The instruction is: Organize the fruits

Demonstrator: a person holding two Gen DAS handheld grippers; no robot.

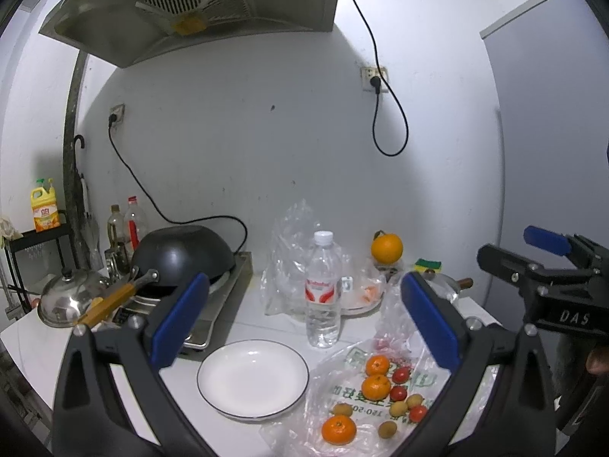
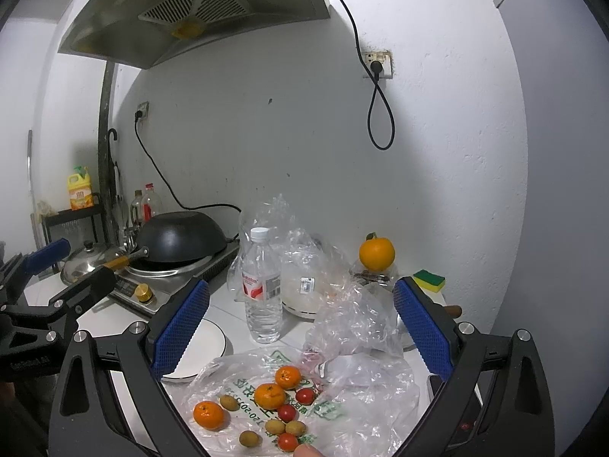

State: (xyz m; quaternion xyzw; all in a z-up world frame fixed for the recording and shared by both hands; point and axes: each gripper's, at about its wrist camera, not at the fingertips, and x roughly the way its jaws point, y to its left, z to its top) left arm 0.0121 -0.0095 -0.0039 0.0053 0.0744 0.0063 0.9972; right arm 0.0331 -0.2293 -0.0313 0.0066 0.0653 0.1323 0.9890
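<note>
Meanwhile, both claws hang released and empty above a white counter: the left claw frames a white plate at lower centre, while the right claw frames tangerines, cherry tomatoes and longans on a plastic bag, lower centre, beside a water bottle.

A: Left gripper?
B: Jaws wide, empty, above the counter.
A: Below it?
B: Bare white plate; beside it, tangerines, cherry tomatoes, longans on a plastic bag.
</note>
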